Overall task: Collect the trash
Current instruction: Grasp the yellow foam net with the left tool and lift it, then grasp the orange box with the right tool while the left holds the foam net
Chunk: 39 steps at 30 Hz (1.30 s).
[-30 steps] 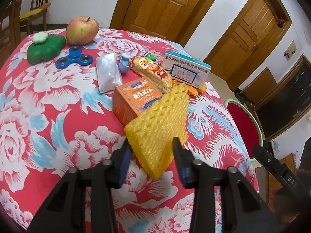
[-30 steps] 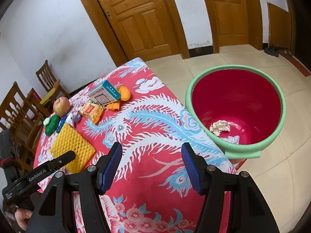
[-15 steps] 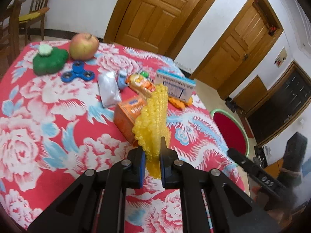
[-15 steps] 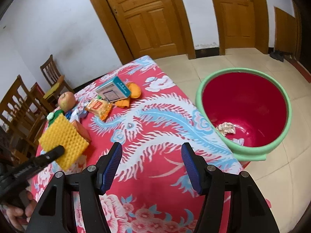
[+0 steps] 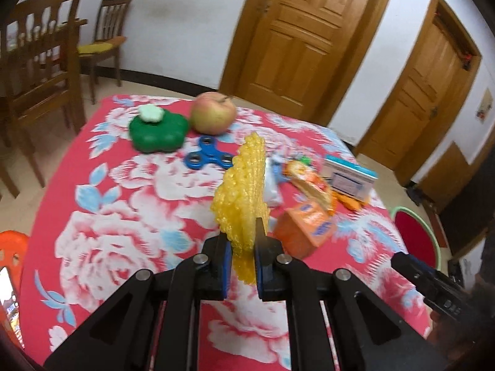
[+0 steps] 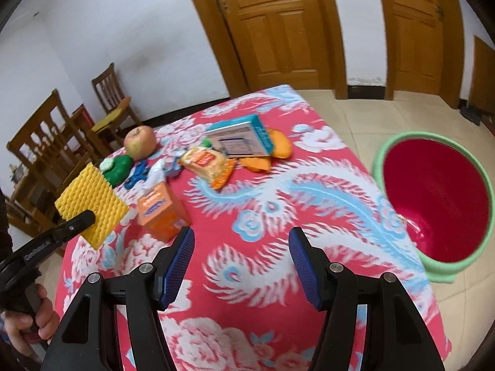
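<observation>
Above floral tablecloth (image 5: 130,185), left gripper (image 5: 242,247) pinches yellow foam net (image 5: 244,191) upright; right gripper (image 6: 241,247) gapes wide.

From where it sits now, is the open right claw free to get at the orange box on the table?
Probably yes. The right claw is open with nothing in it, and only bare tablecloth shows between it and the orange box; the left claw holds the yellow foam net off to the side.
</observation>
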### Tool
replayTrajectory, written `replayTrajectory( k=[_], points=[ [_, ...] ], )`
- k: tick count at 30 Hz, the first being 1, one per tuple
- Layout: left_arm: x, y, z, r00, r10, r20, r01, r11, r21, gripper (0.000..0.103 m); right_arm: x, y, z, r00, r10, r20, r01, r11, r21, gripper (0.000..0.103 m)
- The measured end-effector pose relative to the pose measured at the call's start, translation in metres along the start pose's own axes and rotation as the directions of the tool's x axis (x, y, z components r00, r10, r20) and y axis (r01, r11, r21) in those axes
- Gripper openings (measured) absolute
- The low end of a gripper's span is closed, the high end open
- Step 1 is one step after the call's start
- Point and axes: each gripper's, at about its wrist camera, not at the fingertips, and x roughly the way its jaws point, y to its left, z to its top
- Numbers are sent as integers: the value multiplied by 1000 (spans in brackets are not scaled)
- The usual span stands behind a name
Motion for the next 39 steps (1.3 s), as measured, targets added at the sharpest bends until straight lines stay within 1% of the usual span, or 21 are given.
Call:
replayTrajectory(
  k=[5, 6, 7, 13, 17, 25, 31, 32, 34, 35, 37, 39],
  points=[
    [5, 14, -2, 999, 36, -1, -36, 999, -26, 11, 19, 24, 3, 999, 22, -36, -24, 997, -71, 66],
    [6, 17, -2, 999, 42, -2, -42, 999, -29, 11, 24, 29, 4, 999, 23, -45, -27, 996, -82, 72],
    [6, 19, -2, 999, 44, -2, -44, 998, -32, 11, 29, 34, 4, 998, 29, -52, -34, 995, -93, 76],
    [11, 29, 1, 999, 51, 8, -51, 998, -38, 11, 50, 55, 4, 996, 30, -86, -41, 989, -140, 76],
    [14, 36, 2, 999, 46, 5, -46, 997, -56, 11, 64, 65, 4, 995, 12, -102, -29, 984, -173, 77],
    [20, 42, 2, 999, 42, -2, -42, 997, -72, 11, 85, 69, 8, 993, -12, -119, -11, 981, -192, 77],
    [24, 42, 1, 999, 34, -9, -35, 997, -76, 11, 90, 67, 10, 992, 6, -125, -28, 984, -174, 76],
    [24, 42, 1, 999, 33, -10, -34, 996, -76, 11, 90, 66, 10, 992, 12, -123, -33, 985, -171, 74],
    [24, 42, 1, 999, 33, -10, -33, 996, -78, 11, 90, 67, 9, 992, 18, -123, -39, 984, -176, 52],
    [24, 42, 1, 999, 32, -11, -33, 996, -79, 11, 90, 68, 9, 992, 16, -123, -38, 982, -183, 48],
    [25, 42, 1, 999, 31, -12, -32, 996, -81, 11, 89, 69, 7, 992, 26, -123, -50, 979, -195, 36],
    [24, 42, 0, 999, 33, -11, -33, 996, -79, 11, 86, 70, 6, 992, 34, -120, -58, 977, -203, 29]
  ],
)
